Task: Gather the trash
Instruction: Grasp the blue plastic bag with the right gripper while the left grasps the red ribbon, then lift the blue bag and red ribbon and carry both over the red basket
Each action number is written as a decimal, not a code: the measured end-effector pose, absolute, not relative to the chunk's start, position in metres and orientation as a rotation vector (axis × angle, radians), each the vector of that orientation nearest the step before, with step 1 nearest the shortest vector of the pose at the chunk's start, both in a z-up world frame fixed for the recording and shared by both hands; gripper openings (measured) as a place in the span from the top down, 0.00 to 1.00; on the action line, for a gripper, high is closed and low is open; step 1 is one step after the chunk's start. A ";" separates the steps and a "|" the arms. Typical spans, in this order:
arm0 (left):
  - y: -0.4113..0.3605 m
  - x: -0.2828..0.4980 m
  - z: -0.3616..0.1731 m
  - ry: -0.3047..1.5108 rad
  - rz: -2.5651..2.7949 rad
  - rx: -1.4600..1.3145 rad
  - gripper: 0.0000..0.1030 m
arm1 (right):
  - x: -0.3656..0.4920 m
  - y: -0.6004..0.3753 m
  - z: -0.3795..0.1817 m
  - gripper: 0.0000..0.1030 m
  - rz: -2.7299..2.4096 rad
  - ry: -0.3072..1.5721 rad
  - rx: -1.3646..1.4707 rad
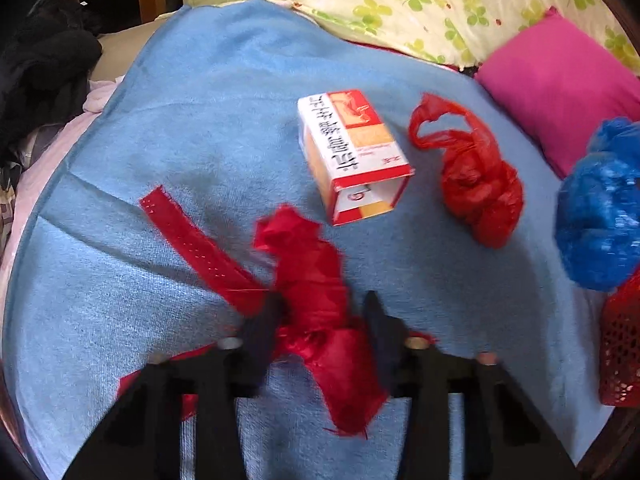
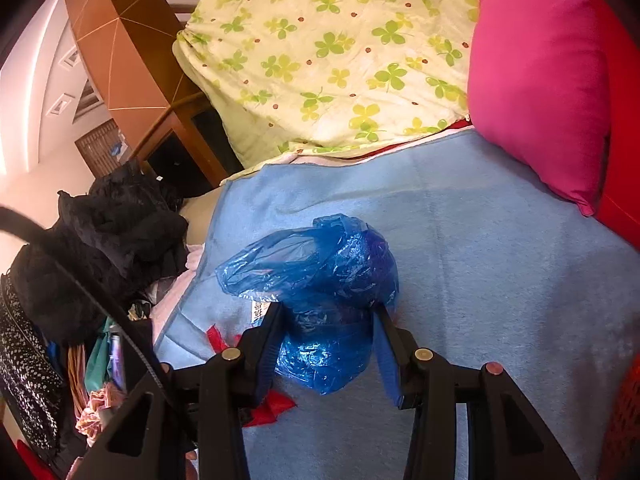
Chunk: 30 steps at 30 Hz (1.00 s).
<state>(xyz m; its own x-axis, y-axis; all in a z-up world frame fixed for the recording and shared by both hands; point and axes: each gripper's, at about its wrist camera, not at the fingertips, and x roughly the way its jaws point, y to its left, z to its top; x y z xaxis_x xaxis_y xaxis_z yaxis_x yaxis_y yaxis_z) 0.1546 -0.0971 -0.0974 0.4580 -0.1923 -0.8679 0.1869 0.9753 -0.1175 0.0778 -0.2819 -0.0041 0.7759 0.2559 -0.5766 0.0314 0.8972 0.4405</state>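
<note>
The crumpled blue thin plastic bag [image 2: 320, 280] sits pinched between the pads of the right gripper [image 2: 328, 312], apparently lifted clear of the light blue fleecy blanket [image 2: 480, 260]; in the left wrist view it hangs at the far right [image 1: 600, 208], above the red perforated plastic basket [image 1: 622, 344] at the blanket's right edge. The basket is probably where the trash goes, so the bag should be carried over its rim before the jaws spread. The film is slick and springy, so the grip wants to stay firm on the bunched part.

The left gripper [image 1: 320, 312] has its jaws drawn in around a wad of frayed red woven fabric [image 1: 312, 272] lying on the blanket. The picture is blurred there, but the pads appear to press on the wad's narrow waist. Loose threads and a floppy tail trail toward the near side, so lifting straight up should free the cloth without dragging the blanket.

Just to the left, a flat red fabric strip with stitched dots [image 1: 196, 240] lies diagonally, its near end touching the wad. Beyond the wad sits a white, red and orange cardboard carton [image 1: 352, 152], open at its near end, rigid and easy to grip across its sides. To its right lies a knotted red plastic bag [image 1: 476, 184], glossy and lumpy. Further right rests a plump magenta pillow [image 1: 560, 88], and at the far edge a clover-print quilt [image 1: 400, 0].
</note>
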 end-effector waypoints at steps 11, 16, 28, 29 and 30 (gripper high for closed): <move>-0.058 0.141 -0.051 0.892 -0.194 -0.101 0.74 | 0.049 -0.280 0.021 0.55 0.151 0.560 0.382; -0.057 0.126 -0.027 0.789 -0.171 -0.083 0.74 | 0.030 -0.284 0.036 0.55 0.121 0.482 0.345; -0.122 0.075 0.010 0.592 -0.247 0.129 0.74 | -0.032 -0.307 0.052 0.55 0.045 0.393 0.314; -0.126 0.071 0.011 0.589 -0.258 0.139 0.74 | -0.036 -0.310 0.052 0.55 0.042 0.391 0.321; -0.132 0.067 0.010 0.589 -0.271 0.155 0.74 | -0.040 -0.313 0.052 0.55 0.038 0.391 0.324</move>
